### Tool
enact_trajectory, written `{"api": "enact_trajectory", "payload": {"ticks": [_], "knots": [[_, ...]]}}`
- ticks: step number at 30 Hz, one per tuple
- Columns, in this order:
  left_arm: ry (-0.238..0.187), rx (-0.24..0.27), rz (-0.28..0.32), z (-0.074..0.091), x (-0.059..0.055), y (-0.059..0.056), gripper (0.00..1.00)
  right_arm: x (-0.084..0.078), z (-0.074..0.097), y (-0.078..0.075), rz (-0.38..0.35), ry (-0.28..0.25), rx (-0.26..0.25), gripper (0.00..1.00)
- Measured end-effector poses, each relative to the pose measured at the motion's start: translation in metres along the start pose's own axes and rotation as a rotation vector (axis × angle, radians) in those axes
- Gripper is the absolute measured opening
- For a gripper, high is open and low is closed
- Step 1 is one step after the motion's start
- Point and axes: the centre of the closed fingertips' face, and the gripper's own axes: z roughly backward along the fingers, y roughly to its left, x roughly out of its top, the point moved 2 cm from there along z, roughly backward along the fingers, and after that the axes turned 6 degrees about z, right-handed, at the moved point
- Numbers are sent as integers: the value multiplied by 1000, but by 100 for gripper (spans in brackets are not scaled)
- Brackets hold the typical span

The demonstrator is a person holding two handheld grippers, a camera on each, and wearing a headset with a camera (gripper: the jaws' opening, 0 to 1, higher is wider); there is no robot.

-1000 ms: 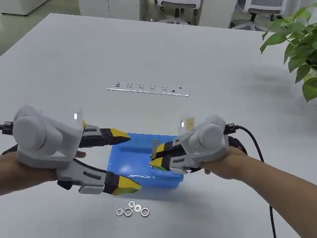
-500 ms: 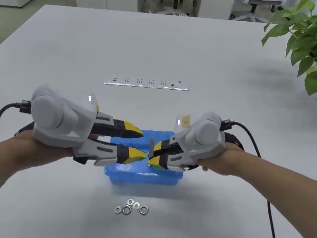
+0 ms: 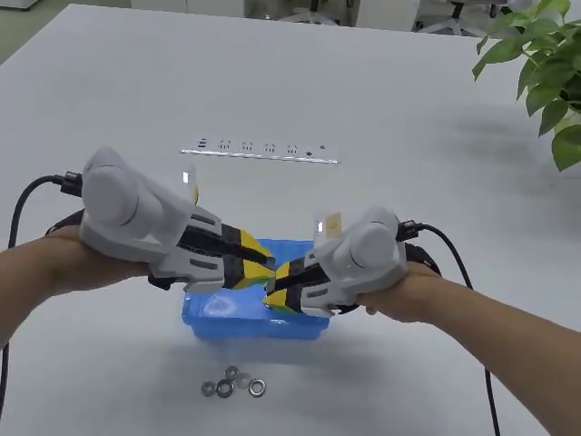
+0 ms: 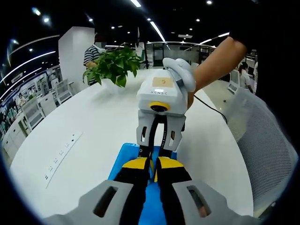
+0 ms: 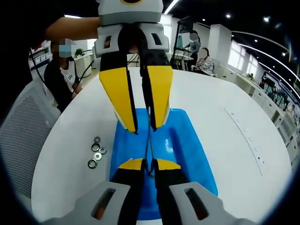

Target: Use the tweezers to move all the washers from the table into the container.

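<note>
A blue container (image 3: 204, 313) sits on the white table, under both grippers. Several small metal washers (image 3: 231, 386) lie in a cluster just in front of it, and in the right gripper view the washers (image 5: 96, 152) are left of the container (image 5: 187, 145). My right gripper (image 3: 272, 292) is shut on thin metal tweezers (image 5: 150, 140), which stick out over the container. My left gripper (image 3: 263, 270) faces it tip to tip, its yellow jaws closed around the tweezers' far end. In the left gripper view my own jaws stand nearly together at the left gripper (image 4: 153, 166).
A white power strip (image 3: 259, 150) lies farther back on the table. A green plant (image 3: 545, 73) stands at the back right corner. A cable (image 3: 454, 263) trails from the right gripper. A mesh chair (image 4: 267, 154) and people are beyond the table.
My left gripper has swung in from the left with jaws wide apart, met the right gripper over the container, and closed its jaws around the tweezers.
</note>
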Motion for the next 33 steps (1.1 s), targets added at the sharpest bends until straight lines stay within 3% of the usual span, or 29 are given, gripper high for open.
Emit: {"api": "enact_trajectory", "payload": {"ticks": [20, 33], "knots": [[9, -22, -49, -3, 1, -2, 6, 0, 2, 4, 19, 3, 14, 12], [-13, -27, -41, 3, 14, -6, 6, 9, 13, 3, 18, -12, -8, 15]]}}
